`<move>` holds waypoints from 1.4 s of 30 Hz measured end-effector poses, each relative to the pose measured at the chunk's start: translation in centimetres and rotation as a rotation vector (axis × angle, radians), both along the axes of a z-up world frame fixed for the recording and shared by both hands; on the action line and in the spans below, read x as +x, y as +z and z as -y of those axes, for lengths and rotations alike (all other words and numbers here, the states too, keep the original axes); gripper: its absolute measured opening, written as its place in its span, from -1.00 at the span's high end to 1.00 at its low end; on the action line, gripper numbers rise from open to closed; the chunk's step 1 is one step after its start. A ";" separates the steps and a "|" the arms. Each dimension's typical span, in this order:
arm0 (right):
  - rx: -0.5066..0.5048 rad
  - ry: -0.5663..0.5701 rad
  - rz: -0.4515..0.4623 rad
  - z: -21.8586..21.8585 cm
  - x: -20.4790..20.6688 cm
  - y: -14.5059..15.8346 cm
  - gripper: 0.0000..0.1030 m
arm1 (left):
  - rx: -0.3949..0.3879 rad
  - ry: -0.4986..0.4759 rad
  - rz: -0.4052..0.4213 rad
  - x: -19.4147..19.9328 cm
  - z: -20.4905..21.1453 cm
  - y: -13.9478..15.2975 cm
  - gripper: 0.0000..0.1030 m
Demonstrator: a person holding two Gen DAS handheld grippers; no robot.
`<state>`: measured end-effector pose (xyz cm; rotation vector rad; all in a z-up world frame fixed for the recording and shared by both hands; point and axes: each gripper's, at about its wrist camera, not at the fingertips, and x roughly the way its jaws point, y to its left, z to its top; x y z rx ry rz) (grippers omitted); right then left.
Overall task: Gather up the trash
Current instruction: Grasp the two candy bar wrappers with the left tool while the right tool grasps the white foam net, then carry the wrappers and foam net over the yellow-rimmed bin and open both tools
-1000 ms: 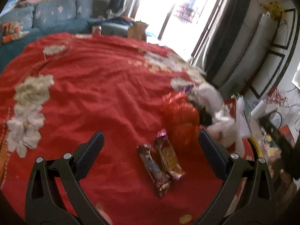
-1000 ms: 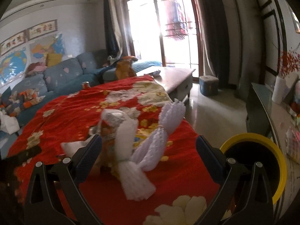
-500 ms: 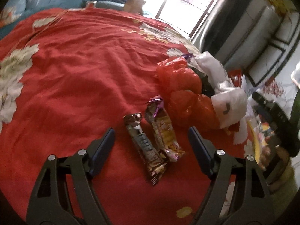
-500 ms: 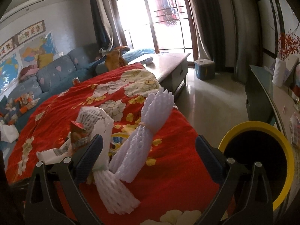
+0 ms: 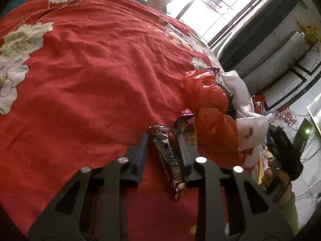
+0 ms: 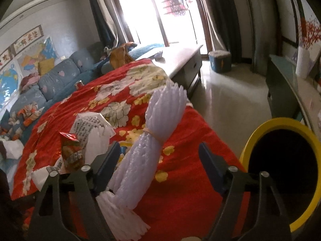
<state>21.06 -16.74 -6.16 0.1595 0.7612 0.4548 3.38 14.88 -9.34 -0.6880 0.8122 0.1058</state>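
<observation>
- In the left wrist view we see our left gripper (image 5: 163, 150) low over the red cloth with white flowers (image 5: 90, 70). Its jaws have just been closing, and now they pinch the dark brown snack bar wrapper (image 5: 168, 160) between them.
- The second wrapper, with a purple end and yellow print (image 5: 185, 132), lies just beside the first one, partly behind the right finger (image 5: 185, 156). We cannot tell if the finger presses on it too.
- A crumpled red plastic bag (image 5: 212, 120) lies just beyond these wrappers, touching white crumpled paper (image 5: 248, 124).
- At the right edge of this view, a hand (image 5: 280, 182) holds a dark handle.
- In the right wrist view our right gripper (image 6: 158, 160) has its jaws apart. They have just been closing, and the tied bundle of white foam netting (image 6: 152, 142) lies between them; the left finger (image 6: 109, 160) is just beside it, the other finger stays apart from it.
- A red snack packet (image 6: 72, 152) and printed white paper (image 6: 90, 124) lie left of the bundle.
- A black bin with a yellow rim (image 6: 258, 128) stands at the right, below the cloth's edge.
</observation>
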 end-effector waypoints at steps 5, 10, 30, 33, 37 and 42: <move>0.072 0.037 -0.089 0.1 0.8 -1.2 0.32 | -0.019 -0.011 0.006 0.1 -0.3 0.1 0.77; 0.087 0.030 -0.060 1.0 0.1 -0.6 0.55 | 0.012 0.003 0.054 -0.2 -0.9 1.6 0.79; 0.109 -0.062 0.090 6.1 -3.3 2.7 0.66 | 0.210 -0.114 0.291 0.5 4.9 10.0 0.80; 0.118 -0.068 0.092 6.7 -3.6 2.9 0.66 | 0.214 -0.154 0.312 1.3 6.4 10.6 0.80; 0.129 -0.075 0.092 8.1 -4.0 3.1 0.66 | 0.214 -0.210 0.332 2.5 8.7 11.2 0.80; 0.146 -0.100 0.098 10.0 -4.3 3.5 0.66 | 0.208 -0.264 0.358 4.5 11.6 11.6 0.80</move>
